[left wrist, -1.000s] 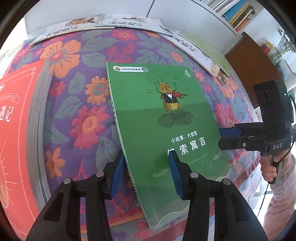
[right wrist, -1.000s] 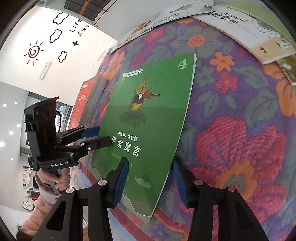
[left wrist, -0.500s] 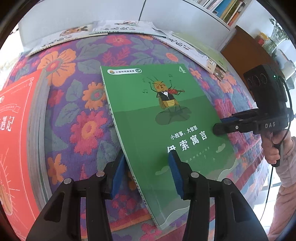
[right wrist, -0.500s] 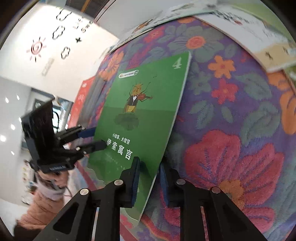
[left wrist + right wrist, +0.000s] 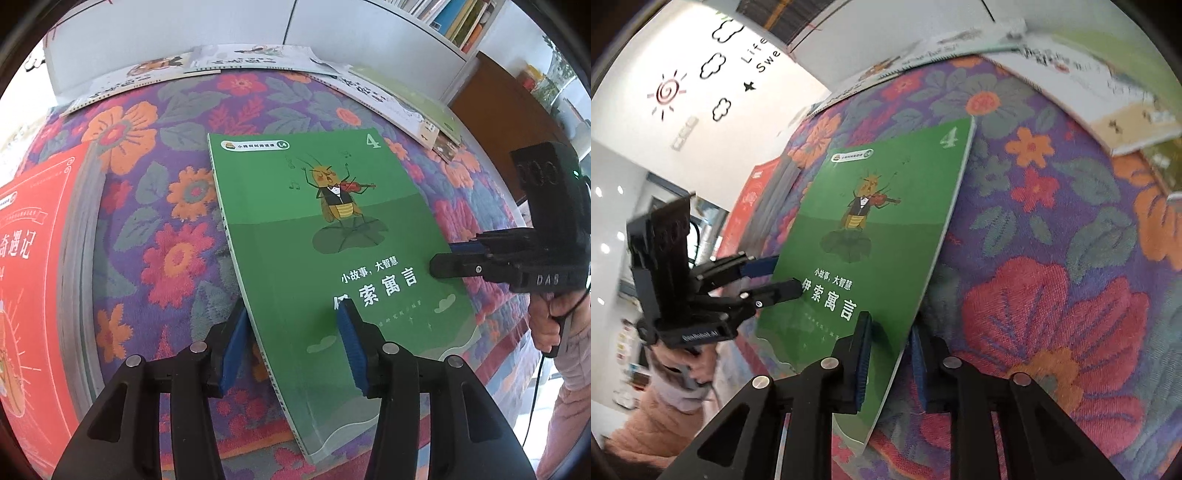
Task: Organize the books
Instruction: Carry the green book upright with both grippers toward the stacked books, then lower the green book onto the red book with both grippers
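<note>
I am in a home, most likely a child's room or a family living room. Under me lies a soft purple cloth with big orange and red flowers (image 5: pixel 173 258), the kind spread over a bed or couch. Children's picture books (image 5: pixel 236 59) line its far edge, and a green one numbered 4 with a violin-playing cricket (image 5: pixel 332 236) sits in the middle, beside a thick red book (image 5: pixel 33 258). A white bookshelf (image 5: pixel 454 22) packed with colourful spines stands behind, next to brown wooden furniture (image 5: pixel 506 110). In my right view the white wall carries playful stickers (image 5: pixel 698 85): a red spiral sun, clouds, a star and some lettering.
</note>
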Tool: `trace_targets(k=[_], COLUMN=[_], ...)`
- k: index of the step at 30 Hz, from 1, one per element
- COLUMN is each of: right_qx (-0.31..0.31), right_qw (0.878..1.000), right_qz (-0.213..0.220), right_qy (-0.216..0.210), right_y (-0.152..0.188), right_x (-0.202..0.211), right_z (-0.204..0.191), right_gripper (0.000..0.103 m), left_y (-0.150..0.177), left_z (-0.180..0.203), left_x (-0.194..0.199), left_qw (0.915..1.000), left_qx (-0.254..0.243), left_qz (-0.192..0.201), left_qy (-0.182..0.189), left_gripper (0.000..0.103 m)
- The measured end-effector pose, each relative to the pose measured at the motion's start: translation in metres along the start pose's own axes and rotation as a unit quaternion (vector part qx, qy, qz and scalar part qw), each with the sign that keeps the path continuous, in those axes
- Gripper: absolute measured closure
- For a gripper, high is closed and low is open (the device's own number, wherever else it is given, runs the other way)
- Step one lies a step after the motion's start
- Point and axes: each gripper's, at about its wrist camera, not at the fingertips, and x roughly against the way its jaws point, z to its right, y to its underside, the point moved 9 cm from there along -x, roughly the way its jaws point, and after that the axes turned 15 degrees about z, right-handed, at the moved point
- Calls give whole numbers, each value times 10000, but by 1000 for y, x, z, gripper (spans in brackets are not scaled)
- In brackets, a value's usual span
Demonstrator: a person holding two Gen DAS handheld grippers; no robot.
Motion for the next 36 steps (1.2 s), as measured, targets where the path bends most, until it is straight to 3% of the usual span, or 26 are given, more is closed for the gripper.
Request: trace_targets(k=[5, 26, 36], right_qx=[252, 985, 1435], right_qw=[9990, 9923, 9848], right_qz=[145, 649, 857], right_qy=[344, 379, 468], right_y=[-1, 3, -5], right_x=[5, 54, 65], right_z=[-10, -53, -89], right_gripper=[82, 82, 82], left_y=[1, -9, -19], left_z=[3, 28, 16], left_x=[4, 37, 70], left_qw=[9997, 9997, 9990], left_qx=[-176, -166, 81], left_qz=[-25, 144, 441], left_qy=[-168, 96, 86], left_gripper=[59, 59, 59])
